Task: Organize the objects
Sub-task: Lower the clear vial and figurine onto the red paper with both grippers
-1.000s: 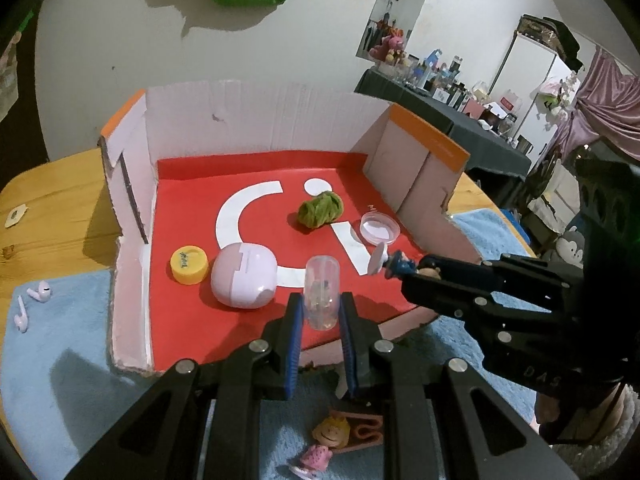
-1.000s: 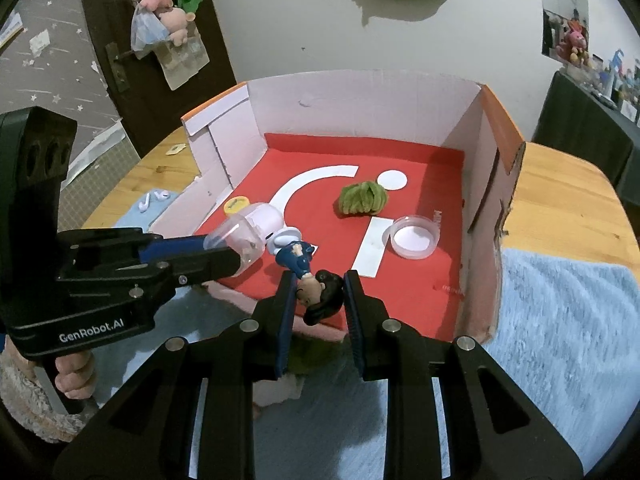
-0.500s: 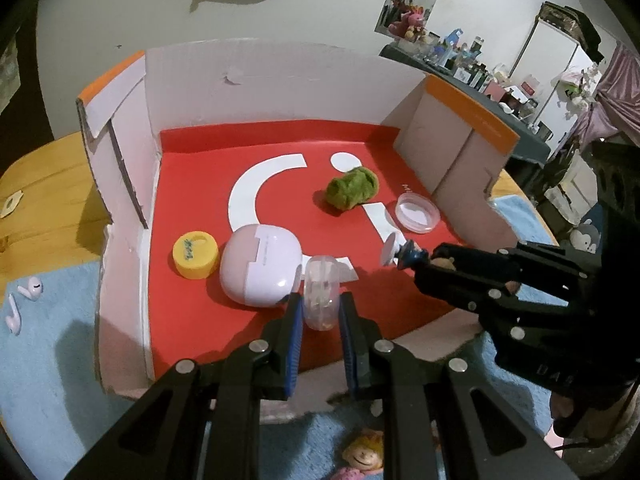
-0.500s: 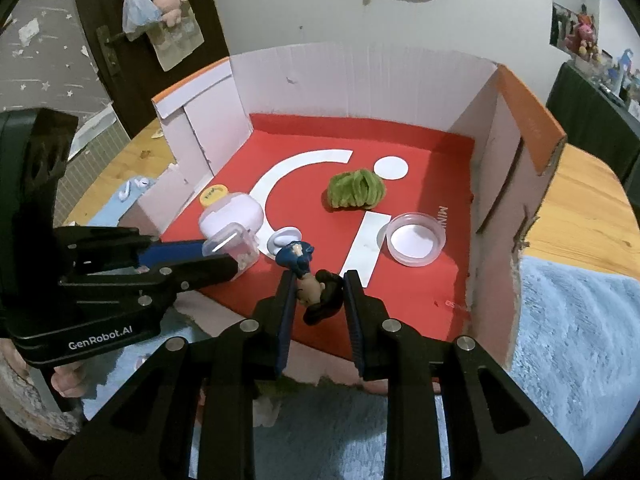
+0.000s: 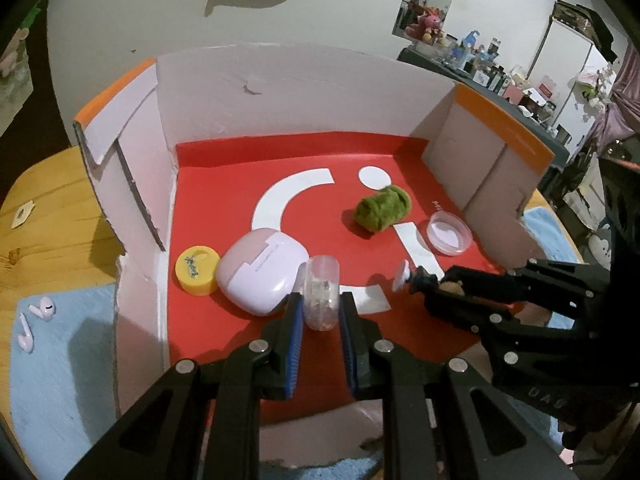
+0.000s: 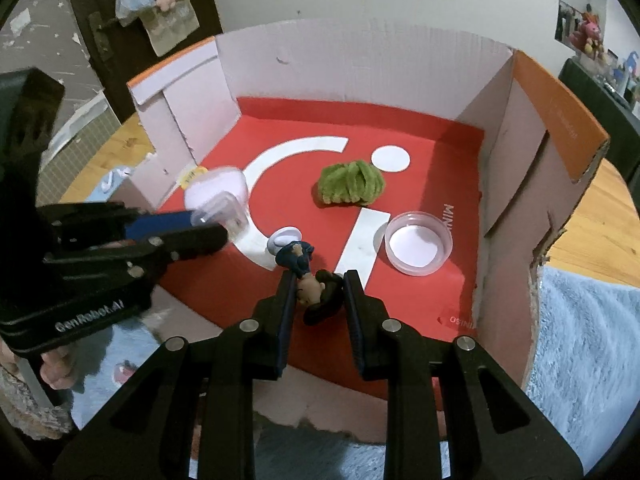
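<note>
My left gripper (image 5: pixel 320 308) is shut on a small clear plastic capsule (image 5: pixel 321 294), held over the front of the red floor of the open cardboard box (image 5: pixel 280 92), beside the pink earbud case (image 5: pixel 262 276). My right gripper (image 6: pixel 318 292) is shut on a small figurine with a dark blue body and a white base (image 6: pixel 304 276), held over the box's front middle. The right gripper also shows in the left wrist view (image 5: pixel 432 288), and the left gripper in the right wrist view (image 6: pixel 218 226).
In the box lie a yellow cap (image 5: pixel 197 269), a green fuzzy ball (image 5: pixel 382 210) and a clear round dish (image 5: pixel 448 233). Two loose earbuds (image 5: pixel 34 320) lie on the blue towel (image 5: pixel 60 380) left of the box. The box walls stand on three sides.
Both grippers have moved forward over the box's front edge and further into the box, each still holding its object.
</note>
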`<action>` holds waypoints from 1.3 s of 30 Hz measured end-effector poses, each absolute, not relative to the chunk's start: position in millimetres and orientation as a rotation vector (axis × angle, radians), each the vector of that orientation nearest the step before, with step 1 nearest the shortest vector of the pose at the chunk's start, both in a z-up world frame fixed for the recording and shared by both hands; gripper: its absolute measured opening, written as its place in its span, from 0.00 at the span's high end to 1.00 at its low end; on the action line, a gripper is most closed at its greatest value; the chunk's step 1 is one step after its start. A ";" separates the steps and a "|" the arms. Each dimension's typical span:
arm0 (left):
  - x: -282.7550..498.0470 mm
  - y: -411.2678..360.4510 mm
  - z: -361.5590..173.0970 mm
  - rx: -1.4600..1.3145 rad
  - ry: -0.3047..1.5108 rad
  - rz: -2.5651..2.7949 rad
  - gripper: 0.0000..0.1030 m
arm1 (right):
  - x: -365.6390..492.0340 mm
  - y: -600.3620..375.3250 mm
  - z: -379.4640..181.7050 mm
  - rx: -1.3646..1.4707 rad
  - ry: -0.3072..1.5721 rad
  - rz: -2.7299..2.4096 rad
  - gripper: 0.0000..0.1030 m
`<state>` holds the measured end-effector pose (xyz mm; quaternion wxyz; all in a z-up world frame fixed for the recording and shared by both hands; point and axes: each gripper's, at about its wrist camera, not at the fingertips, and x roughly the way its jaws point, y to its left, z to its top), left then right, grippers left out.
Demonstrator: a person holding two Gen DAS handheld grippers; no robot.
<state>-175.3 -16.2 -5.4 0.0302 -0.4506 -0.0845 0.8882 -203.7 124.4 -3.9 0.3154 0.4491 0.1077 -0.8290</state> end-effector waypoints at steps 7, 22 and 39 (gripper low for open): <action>-181.4 -22.0 -6.0 -1.388 -0.268 2.742 0.82 | -208.7 125.4 -7.7 1.200 0.280 -2.213 0.78; -182.4 -22.3 -11.7 -1.395 -0.283 2.732 0.82 | -215.1 125.5 -10.3 1.204 0.271 -2.235 0.78; -181.1 -20.9 -14.6 -1.405 -0.282 2.727 0.82 | -217.8 123.6 -11.3 1.207 0.256 -2.230 0.78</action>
